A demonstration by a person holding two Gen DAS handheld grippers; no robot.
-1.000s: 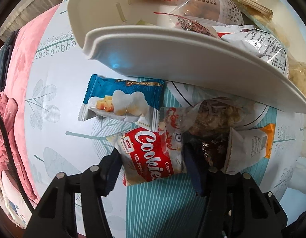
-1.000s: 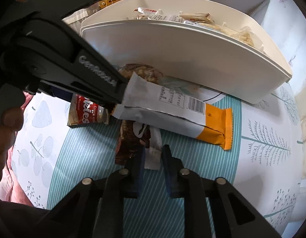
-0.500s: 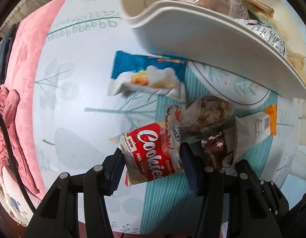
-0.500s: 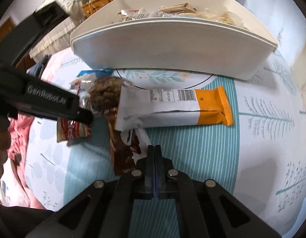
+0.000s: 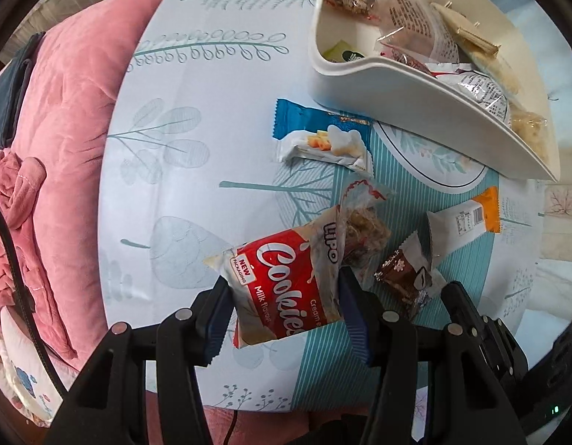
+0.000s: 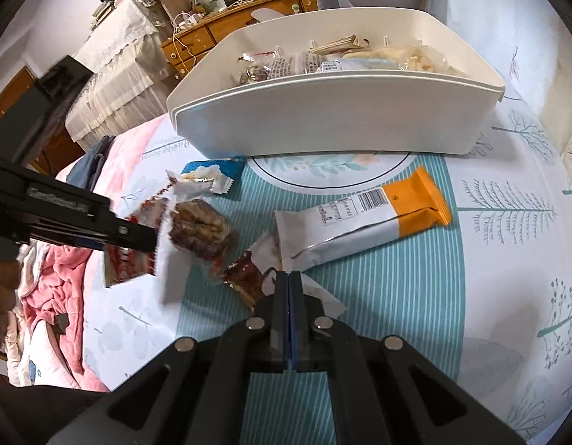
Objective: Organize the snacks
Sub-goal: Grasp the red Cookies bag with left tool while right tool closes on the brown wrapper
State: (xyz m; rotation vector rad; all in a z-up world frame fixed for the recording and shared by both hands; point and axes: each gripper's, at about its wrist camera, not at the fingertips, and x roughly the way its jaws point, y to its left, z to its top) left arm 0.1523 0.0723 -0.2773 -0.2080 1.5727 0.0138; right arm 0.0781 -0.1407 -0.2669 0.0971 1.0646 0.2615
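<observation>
- left claw (image 5: 284, 307): clamped across the red cookies packet (image 5: 286, 289), packet lifted clear of the table (image 5: 182, 85), claw pointing straight down.
- right claw (image 6: 288, 285): jaws together, pinching the white end of the brown wrapped snack (image 6: 248, 274).
- clear bag of brown snack (image 6: 202, 230): just beside the cookies packet.
- orange-and-white bar (image 6: 363, 218): flat on the striped cloth, near the brown wrapped snack.
- blue packet (image 5: 323, 137): lies against the white bin's (image 6: 334, 118) front wall.
- white bin: at the far side of the table, holding several wrapped snacks.
</observation>
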